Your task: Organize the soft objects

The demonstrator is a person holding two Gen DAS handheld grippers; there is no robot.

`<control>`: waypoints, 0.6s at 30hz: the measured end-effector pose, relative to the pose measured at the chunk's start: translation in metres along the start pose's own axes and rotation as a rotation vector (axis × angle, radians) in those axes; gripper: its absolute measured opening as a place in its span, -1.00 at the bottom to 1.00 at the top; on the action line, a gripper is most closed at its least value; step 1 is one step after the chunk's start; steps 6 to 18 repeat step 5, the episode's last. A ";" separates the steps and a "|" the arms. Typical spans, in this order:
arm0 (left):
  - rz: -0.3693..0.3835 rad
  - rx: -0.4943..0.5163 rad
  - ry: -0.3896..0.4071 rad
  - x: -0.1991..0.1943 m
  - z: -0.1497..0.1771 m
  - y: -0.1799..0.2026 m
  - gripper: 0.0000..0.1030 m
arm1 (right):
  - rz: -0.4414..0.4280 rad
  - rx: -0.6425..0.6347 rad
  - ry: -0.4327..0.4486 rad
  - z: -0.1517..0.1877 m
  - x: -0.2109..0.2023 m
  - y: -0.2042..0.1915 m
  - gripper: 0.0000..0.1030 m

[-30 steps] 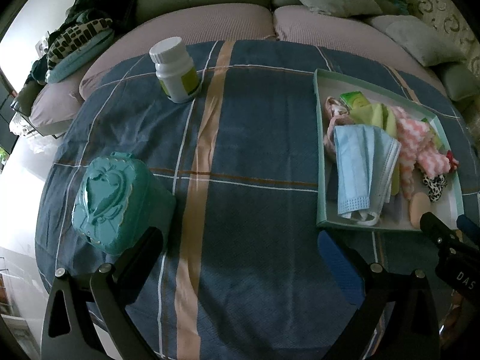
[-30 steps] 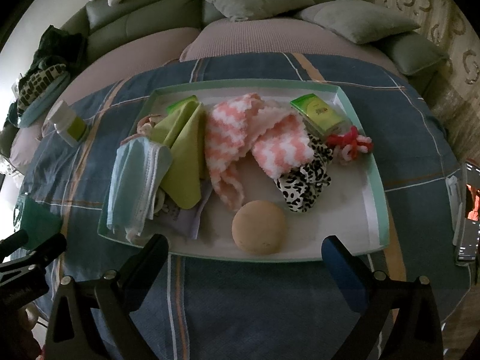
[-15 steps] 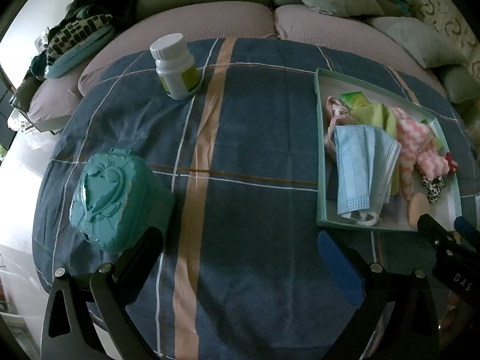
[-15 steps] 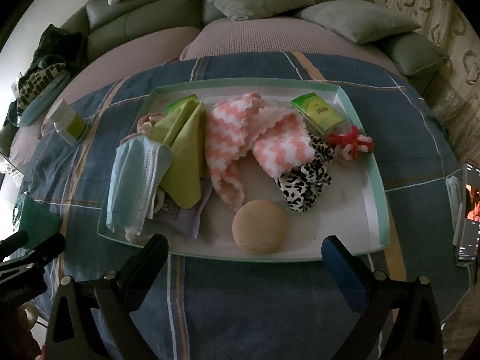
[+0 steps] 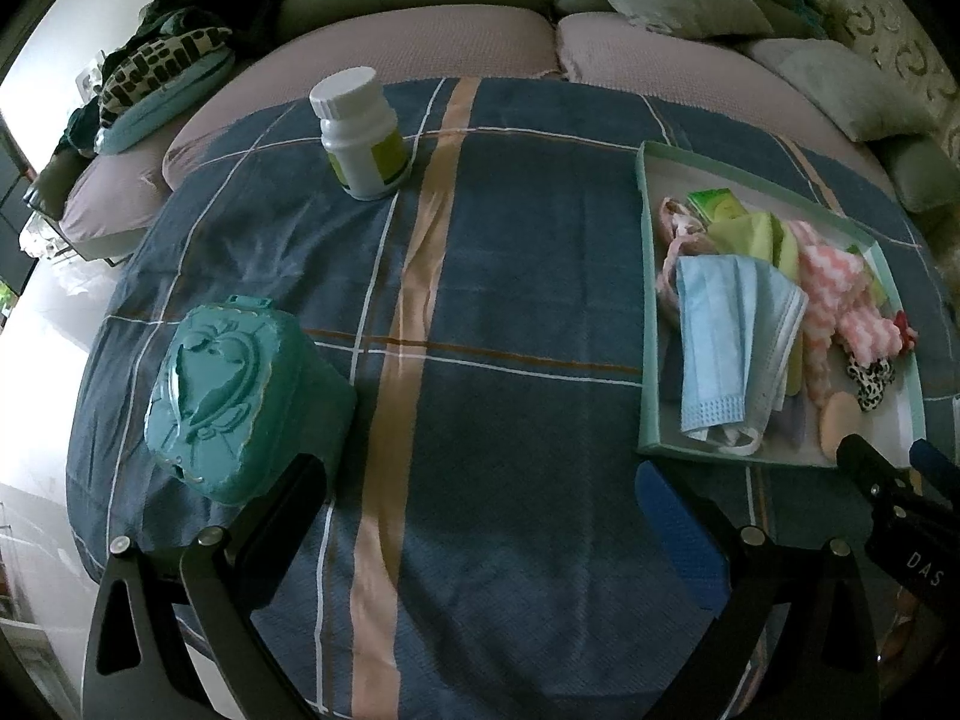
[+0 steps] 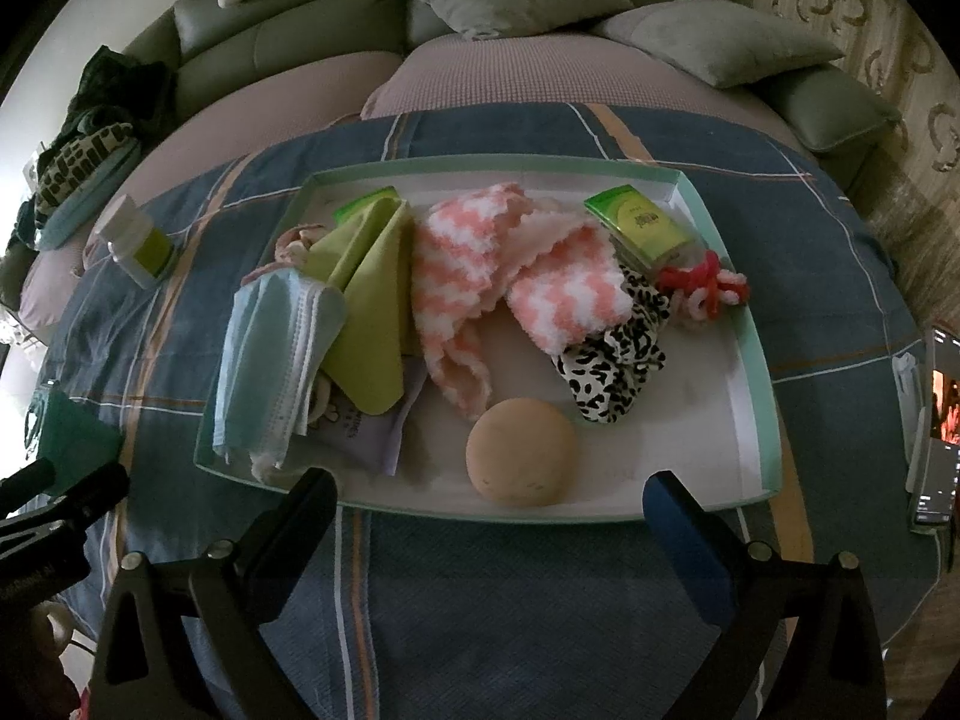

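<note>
Soft objects lay heaped in the tray (image 6: 753,354) on the blue plaid cloth (image 5: 510,276): a blue face mask (image 6: 270,354) at its left, a green cloth (image 6: 366,306) beside it, a pink-and-white fuzzy sock (image 6: 456,276) in the middle, a leopard-print piece (image 6: 618,366) and a round tan puff (image 6: 522,450) near the front edge. The right gripper (image 6: 489,516) hung just before the tray, fingers spread wide, empty. The left gripper (image 5: 480,510) was likewise parted, a teal embossed box (image 5: 234,384) by its left finger, a white bottle (image 5: 360,132) further off
</note>
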State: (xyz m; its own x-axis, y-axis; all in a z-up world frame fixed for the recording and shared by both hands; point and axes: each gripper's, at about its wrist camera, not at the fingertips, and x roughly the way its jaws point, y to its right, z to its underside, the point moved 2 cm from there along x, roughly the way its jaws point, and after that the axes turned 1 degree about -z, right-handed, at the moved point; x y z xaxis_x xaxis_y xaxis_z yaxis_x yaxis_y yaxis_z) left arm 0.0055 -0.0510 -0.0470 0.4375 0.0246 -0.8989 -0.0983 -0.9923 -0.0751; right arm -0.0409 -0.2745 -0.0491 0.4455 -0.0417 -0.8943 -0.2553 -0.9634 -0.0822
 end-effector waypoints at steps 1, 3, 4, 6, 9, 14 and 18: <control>-0.003 -0.001 0.005 -0.001 0.000 -0.001 0.99 | 0.000 0.000 0.000 0.000 0.000 0.000 1.00; -0.007 -0.002 0.012 -0.003 0.000 -0.001 0.99 | 0.000 -0.001 0.000 0.000 0.000 0.000 1.00; -0.005 -0.002 0.012 -0.003 0.000 -0.001 0.99 | 0.000 -0.001 0.000 0.000 0.000 0.000 1.00; 0.001 -0.002 0.010 -0.003 0.000 -0.001 0.99 | 0.000 -0.001 0.000 0.000 0.000 0.000 1.00; 0.001 -0.002 0.010 -0.003 0.000 -0.001 0.99 | 0.000 -0.001 0.000 0.000 0.000 0.000 1.00; 0.001 -0.002 0.010 -0.003 0.000 -0.001 0.99 | 0.000 -0.001 0.000 0.000 0.000 0.000 1.00; 0.001 -0.002 0.010 -0.003 0.000 -0.001 0.99 | 0.000 -0.001 0.000 0.000 0.000 0.000 1.00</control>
